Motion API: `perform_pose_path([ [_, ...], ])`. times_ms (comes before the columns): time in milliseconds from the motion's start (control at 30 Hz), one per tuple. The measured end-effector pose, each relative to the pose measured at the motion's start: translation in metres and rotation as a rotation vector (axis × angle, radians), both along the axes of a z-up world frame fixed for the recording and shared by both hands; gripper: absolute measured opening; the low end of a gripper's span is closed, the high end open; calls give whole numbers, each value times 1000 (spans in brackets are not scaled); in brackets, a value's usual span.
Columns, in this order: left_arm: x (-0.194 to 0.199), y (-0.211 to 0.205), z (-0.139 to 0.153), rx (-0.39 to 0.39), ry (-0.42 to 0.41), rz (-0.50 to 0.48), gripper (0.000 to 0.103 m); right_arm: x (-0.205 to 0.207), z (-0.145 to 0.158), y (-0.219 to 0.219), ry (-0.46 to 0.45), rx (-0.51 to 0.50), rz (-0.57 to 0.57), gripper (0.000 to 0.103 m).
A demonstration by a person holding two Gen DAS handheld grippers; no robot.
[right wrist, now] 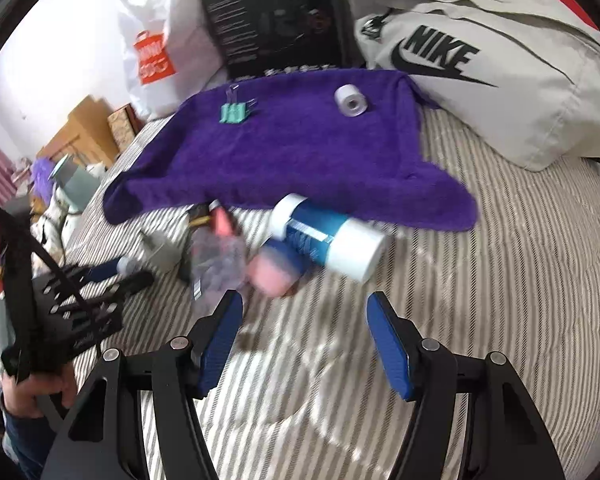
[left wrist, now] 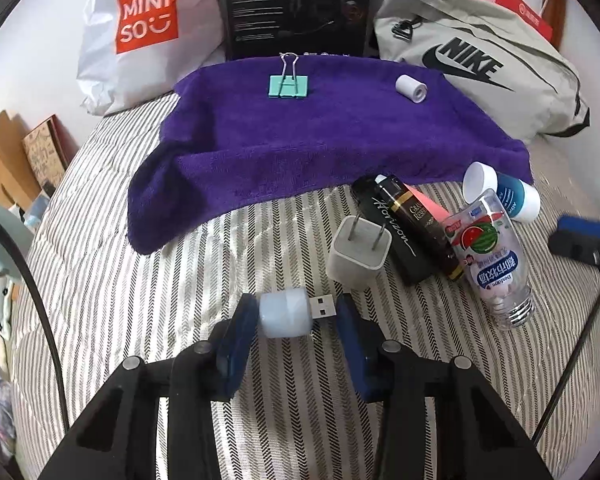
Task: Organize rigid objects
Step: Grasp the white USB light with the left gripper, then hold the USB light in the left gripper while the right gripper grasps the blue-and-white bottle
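Your left gripper (left wrist: pixel 296 316) has its blue pads closed end to end on the small USB light (left wrist: pixel 296 315): one pad on the frosted white cap, the other on the tip of the metal plug. The light hangs just above the striped bedspread (left wrist: pixel 140 264), at 6 o'clock in the left wrist view. That lengthwise pinch is the weak point. The plug tip is narrow and smooth, so any tilt or jolt could let the light pivot out and drop.

The purple towel (left wrist: pixel 300 140) lies toward 12 o'clock, already carrying the teal binder clip (left wrist: pixel 288 86) and the white roll (left wrist: pixel 411 87). Judging by that, the towel is where the light belongs. Your path passes the white charger (left wrist: pixel 360 256) and the heap of bottles at 2 o'clock, so swinging wide could knock them.

Your right gripper (right wrist: pixel 304 320) stands wide open and empty, near the blue-and-white tube (right wrist: pixel 328 240). That view is motion-blurred. The tube is round and lying on its side, so a glancing touch would likely roll it away.
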State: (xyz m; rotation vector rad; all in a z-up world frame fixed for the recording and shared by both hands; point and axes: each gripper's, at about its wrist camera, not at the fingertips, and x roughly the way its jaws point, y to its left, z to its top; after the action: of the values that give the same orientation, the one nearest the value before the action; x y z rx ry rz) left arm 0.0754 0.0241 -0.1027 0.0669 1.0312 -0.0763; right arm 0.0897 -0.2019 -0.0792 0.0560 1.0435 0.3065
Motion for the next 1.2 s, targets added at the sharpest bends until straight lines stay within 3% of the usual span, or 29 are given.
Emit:
perform_pose_path([
  [267,0,1,-1,-7,-1,-8,38,43,-17,-2,21,-82,50,64],
  [367,0,1,-1,-10,0,-13,37,51,-22,2,16,-55,111,64],
  [467,0,1,0,-10,2,-15,38,55,-22,11,-10,-83,154,72],
  [533,0,1,0,-9,2,-16,37,55,-22,15,-22,-101,176,72],
  [700,0,1,0,-13,1,-20,37,43,-18,15,8,-99,212,56],
  [900,-1,1,0,-19,-4,-22,37,29,-19,21,4,-149,267,57],
  [1033,-1,2,0,-21,-5,-25,37,48,-18,23,5,-106,278,61],
  [1200,-1,3,0,-31,-2,-25,37,66,-24,32,50,-54,301,53],
])
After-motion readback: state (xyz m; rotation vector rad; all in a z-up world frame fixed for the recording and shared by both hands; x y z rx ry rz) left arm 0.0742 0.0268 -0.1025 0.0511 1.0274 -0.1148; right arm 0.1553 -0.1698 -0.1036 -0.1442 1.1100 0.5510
